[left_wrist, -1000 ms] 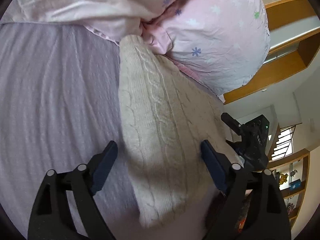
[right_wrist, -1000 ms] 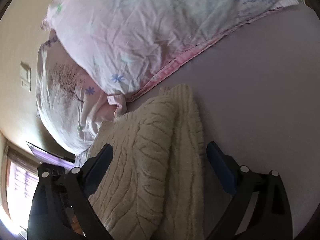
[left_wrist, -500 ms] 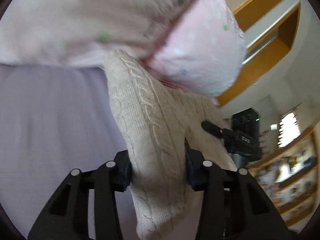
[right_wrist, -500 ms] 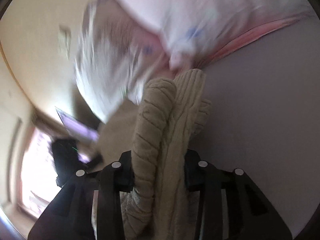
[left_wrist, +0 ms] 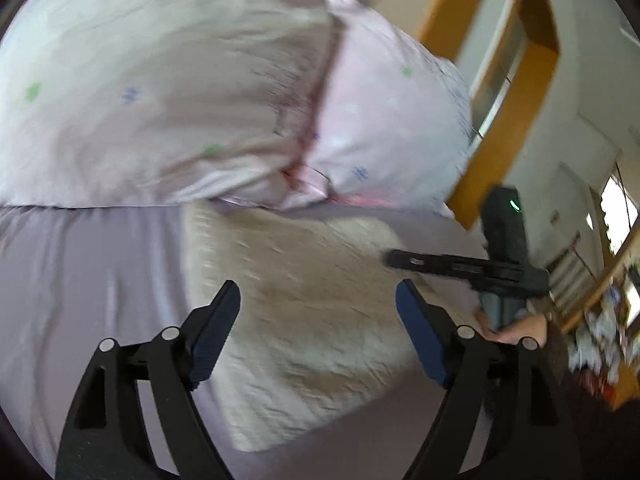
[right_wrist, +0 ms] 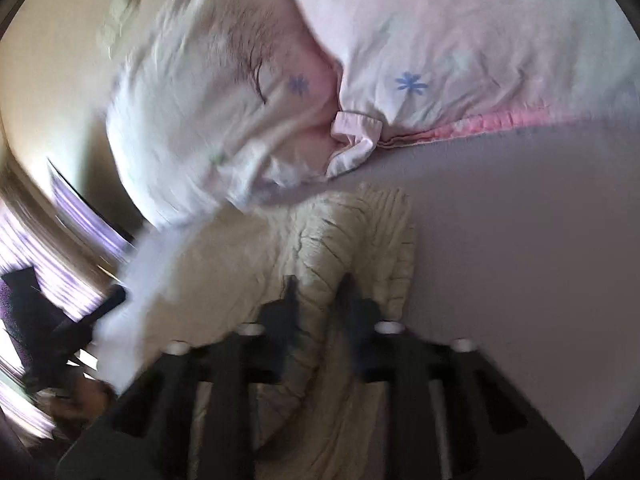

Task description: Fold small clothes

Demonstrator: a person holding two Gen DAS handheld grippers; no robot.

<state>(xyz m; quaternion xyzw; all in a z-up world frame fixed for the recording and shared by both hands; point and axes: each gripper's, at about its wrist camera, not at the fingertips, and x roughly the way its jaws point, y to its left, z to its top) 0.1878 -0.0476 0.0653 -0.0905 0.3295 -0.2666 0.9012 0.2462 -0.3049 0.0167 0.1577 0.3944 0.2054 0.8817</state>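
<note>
Left wrist view: left hand-held gripper (left_wrist: 318,320) spread wide, hovering over cream cable-knit sweater (left_wrist: 304,312) lying flat on lilac bed sheet (left_wrist: 80,280); nothing between blue pads (left_wrist: 420,340). Right hand-held gripper (left_wrist: 394,258) seen from the side at sweater's far edge, closure unreadable here. Right wrist view only: right hand-held gripper (right_wrist: 318,292) pinching a raised ridge of sweater (right_wrist: 320,248). Pink floral pillows (right_wrist: 440,60) just beyond, blurred.
</note>
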